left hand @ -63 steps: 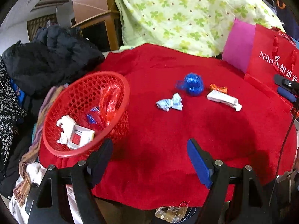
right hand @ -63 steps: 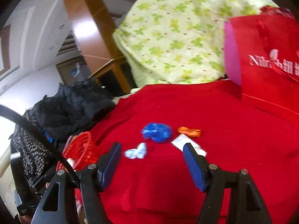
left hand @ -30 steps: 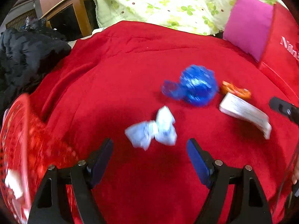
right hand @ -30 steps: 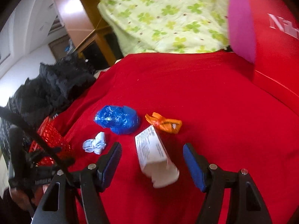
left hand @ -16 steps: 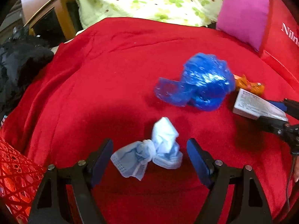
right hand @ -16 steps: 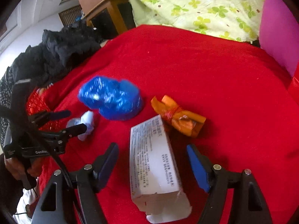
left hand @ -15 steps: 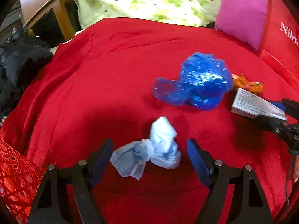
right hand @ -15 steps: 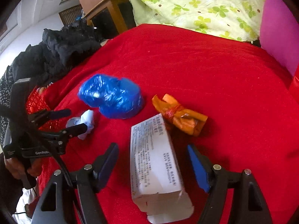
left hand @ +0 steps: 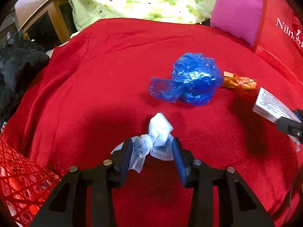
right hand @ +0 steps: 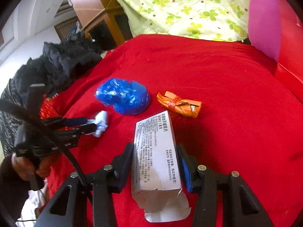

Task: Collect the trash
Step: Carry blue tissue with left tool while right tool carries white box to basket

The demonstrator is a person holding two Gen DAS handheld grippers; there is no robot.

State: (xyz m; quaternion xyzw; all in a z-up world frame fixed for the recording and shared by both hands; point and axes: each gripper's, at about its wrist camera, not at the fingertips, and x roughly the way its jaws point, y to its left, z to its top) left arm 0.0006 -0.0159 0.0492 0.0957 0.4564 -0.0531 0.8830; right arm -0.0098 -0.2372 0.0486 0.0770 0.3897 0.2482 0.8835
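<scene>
Now closing: left gripper [left hand: 151, 151] fingers around knotted pale-blue face mask [left hand: 155, 138]; right gripper [right hand: 154, 162] fingers around white printed carton [right hand: 156, 157], crumpled blue plastic bag [right hand: 123, 96] at eleven o'clock.

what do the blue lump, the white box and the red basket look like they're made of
Blue lump: thin plastic film, probably a bag; glossy, crinkled, see-through at its edge.
White box: matte printed cardboard, going by its torn, ragged flap.
Red basket: moulded plastic, shiny open lattice.

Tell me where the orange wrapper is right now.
In the right wrist view the orange wrapper lies on the red blanket, just right of the blue plastic bag and beyond the far end of the white box.
</scene>
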